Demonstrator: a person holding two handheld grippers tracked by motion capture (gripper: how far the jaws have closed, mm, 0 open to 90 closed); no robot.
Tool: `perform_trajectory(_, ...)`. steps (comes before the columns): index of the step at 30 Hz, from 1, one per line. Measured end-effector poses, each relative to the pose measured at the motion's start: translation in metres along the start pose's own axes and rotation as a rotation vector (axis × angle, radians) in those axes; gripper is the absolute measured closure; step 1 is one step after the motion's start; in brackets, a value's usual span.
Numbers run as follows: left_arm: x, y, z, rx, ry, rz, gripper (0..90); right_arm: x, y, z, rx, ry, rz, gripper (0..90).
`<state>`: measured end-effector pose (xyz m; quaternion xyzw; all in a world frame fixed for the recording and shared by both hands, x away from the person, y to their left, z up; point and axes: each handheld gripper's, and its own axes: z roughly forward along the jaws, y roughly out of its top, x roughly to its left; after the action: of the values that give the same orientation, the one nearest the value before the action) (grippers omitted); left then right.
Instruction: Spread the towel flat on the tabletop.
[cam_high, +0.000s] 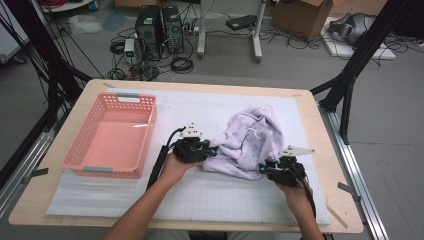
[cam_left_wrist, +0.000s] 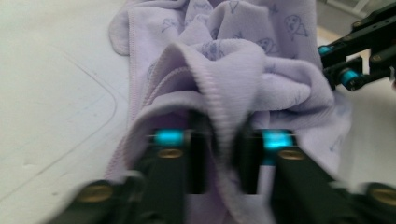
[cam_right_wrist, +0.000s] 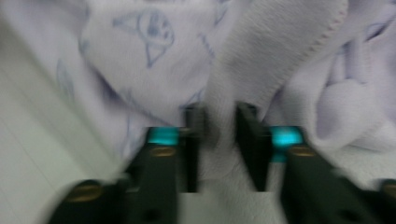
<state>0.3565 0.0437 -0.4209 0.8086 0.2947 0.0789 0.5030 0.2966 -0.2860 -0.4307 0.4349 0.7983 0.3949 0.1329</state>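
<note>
A crumpled lilac towel (cam_high: 250, 135) with a small blue print lies on the white mat, right of centre. My left gripper (cam_high: 212, 151) is at its left edge and my right gripper (cam_high: 262, 169) at its near right edge. In the left gripper view a raised, stitched fold of the towel (cam_left_wrist: 233, 60) runs down between the jaws of my left gripper (cam_left_wrist: 224, 154), which press on it. The right gripper (cam_left_wrist: 334, 63) shows at that view's upper right. In the right gripper view another fold of the towel (cam_right_wrist: 140, 56) is pinched by my right gripper (cam_right_wrist: 217, 140).
A pink plastic basket (cam_high: 102, 171) with nothing in it stands on the left of the mat (cam_high: 200, 200). The wooden table (cam_high: 330, 150) ends close behind the towel and to the right. Black frame posts (cam_high: 350, 75), computers and cables are on the floor beyond.
</note>
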Motion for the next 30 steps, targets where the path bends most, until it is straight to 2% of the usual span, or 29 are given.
perform_trajectory(1,0.001,0.0,-0.001,-0.001,-0.003,-0.013,83.4,0.001,0.0,0.002,0.022,-0.007,-0.036,83.9)
perform_trajectory(2,0.002,0.0,-0.003,-0.011,-0.017,-0.032,83.8,0.001,0.0,0.001,0.026,-0.015,-0.048,85.1)
perform_trajectory(6,0.002,0.004,-0.014,-0.046,-0.027,-0.027,82.5,-0.006,-0.003,-0.023,-0.013,-0.036,-0.016,86.5)
perform_trajectory(9,0.0,0.005,-0.018,-0.049,-0.038,-0.012,81.0,-0.01,-0.008,-0.045,-0.031,-0.066,-0.012,86.6)
perform_trajectory(12,-0.001,0.004,-0.016,-0.036,-0.051,-0.011,81.0,-0.013,-0.014,-0.064,-0.033,-0.108,-0.022,86.6)
perform_trajectory(14,-0.003,0.003,-0.013,-0.02,-0.06,-0.03,74.8,-0.014,-0.018,-0.075,-0.029,-0.136,-0.006,86.6)
perform_trajectory(16,-0.004,0.003,-0.01,-0.015,-0.04,-0.027,72.6,-0.017,-0.02,-0.083,-0.021,-0.181,0.0,86.6)
perform_trajectory(18,-0.003,0.002,-0.007,-0.008,-0.035,-0.046,66.6,-0.022,-0.021,-0.089,-0.03,-0.211,0.022,86.5)
perform_trajectory(20,-0.004,0.001,-0.004,0.006,-0.033,-0.031,65.5,-0.024,-0.02,-0.092,-0.04,-0.245,0.034,86.5)
perform_trajectory(22,-0.007,0.0,0.0,0.017,-0.031,-0.019,64.8,-0.025,-0.017,-0.09,-0.03,-0.249,0.04,86.0)
perform_trajectory(23,-0.008,0.0,0.002,0.016,-0.033,-0.023,65.4,-0.024,-0.016,-0.088,-0.008,-0.243,0.04,84.7)
perform_trajectory(24,-0.008,0.0,0.004,0.019,-0.033,-0.016,66.7,-0.023,-0.014,-0.085,0.004,-0.23,0.033,79.8)
perform_trajectory(25,-0.008,-0.001,0.005,0.018,-0.033,-0.006,71.2,-0.021,-0.013,-0.084,-0.003,-0.226,0.026,67.2)
perform_trajectory(27,-0.009,-0.001,0.007,-0.001,-0.013,0.009,86.2,-0.019,-0.009,-0.082,-0.054,-0.215,0.034,54.7)
perform_trajectory(28,-0.008,0.0,0.007,-0.017,0.003,0.007,87.1,-0.018,-0.007,-0.08,-0.072,-0.221,0.039,48.8)
perform_trajectory(29,-0.007,0.001,0.006,-0.037,0.02,-0.001,87.4,-0.018,-0.004,-0.076,-0.073,-0.223,0.044,46.6)
perform_trajectory(30,-0.004,0.002,0.005,-0.055,0.037,-0.018,87.5,-0.016,-0.002,-0.07,-0.061,-0.22,0.028,46.4)
